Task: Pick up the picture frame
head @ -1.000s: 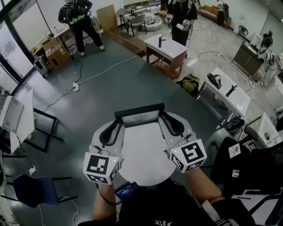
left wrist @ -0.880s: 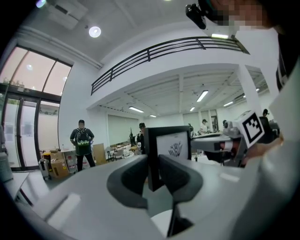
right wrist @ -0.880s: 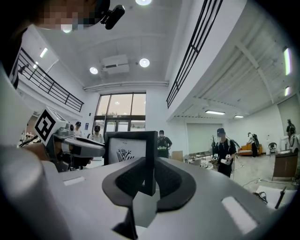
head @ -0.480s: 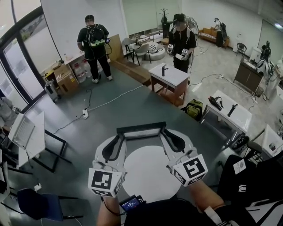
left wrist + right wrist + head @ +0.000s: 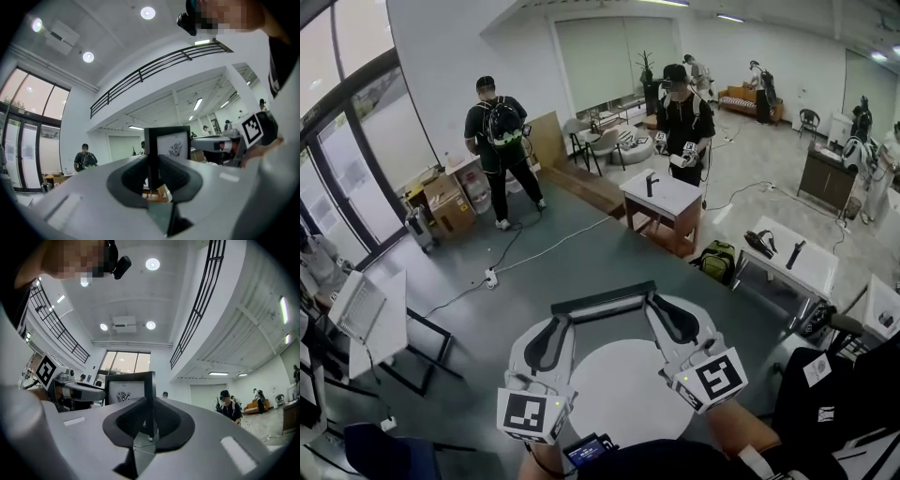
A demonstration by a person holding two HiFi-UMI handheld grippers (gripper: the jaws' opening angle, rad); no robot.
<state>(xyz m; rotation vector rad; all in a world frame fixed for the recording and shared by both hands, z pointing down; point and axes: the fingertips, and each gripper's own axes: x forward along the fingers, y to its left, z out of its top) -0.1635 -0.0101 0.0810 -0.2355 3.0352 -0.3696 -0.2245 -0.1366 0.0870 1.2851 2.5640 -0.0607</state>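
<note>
The picture frame [image 5: 605, 300], black-edged with a white print, hangs upright above the round white table [image 5: 623, 394], held at both ends. My left gripper [image 5: 563, 322] is shut on its left edge, my right gripper [image 5: 655, 306] on its right edge. In the left gripper view the frame [image 5: 172, 145] stands upright with its dark side bar pinched between the pads, where the left gripper [image 5: 153, 173] closes. In the right gripper view the frame [image 5: 125, 390] shows its print, and the right gripper [image 5: 149, 420] clamps its edge bar.
A white-topped wooden table [image 5: 661, 197] stands beyond, with a person in black [image 5: 680, 117] behind it and another person [image 5: 502, 141] at the back left. A white desk [image 5: 787, 258] and a green backpack [image 5: 719, 260] are on the right. A desk [image 5: 366, 314] stands left.
Both grippers have risen together with the frame held between them, lifting it off the white table. The head view has tilted up and shows more of the room.
</note>
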